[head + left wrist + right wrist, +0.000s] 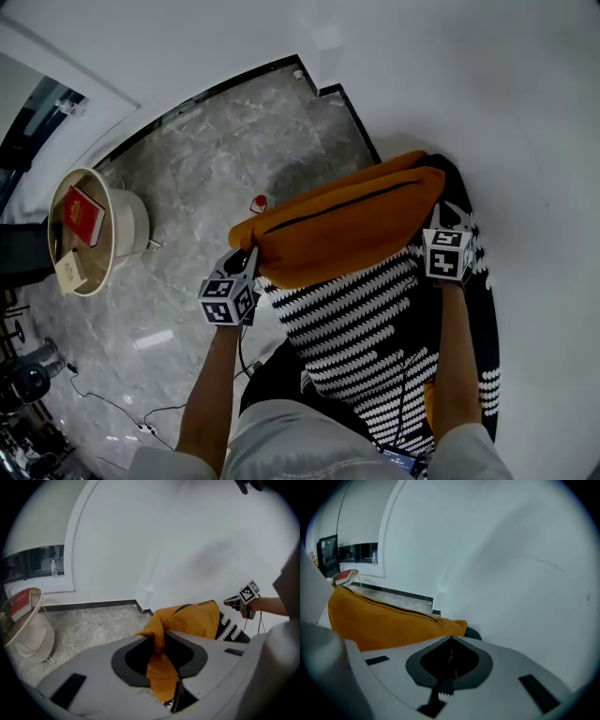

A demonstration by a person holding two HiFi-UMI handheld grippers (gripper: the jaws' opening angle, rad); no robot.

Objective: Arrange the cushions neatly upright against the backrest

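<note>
the orange cushion [342,225] hung at centre frame above a black-and-white striped cushion [366,328]. the left gripper [158,644] was clamped on its bunched left corner and the right gripper [451,638] pinched tight on its right corner. it looked soft, light and saggy, so the corners seemed the best holds.

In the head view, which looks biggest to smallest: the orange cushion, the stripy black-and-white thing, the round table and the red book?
1. stripy black-and-white fabric, though it is also nearest the camera
2. orange cushion
3. round table
4. red book
</note>
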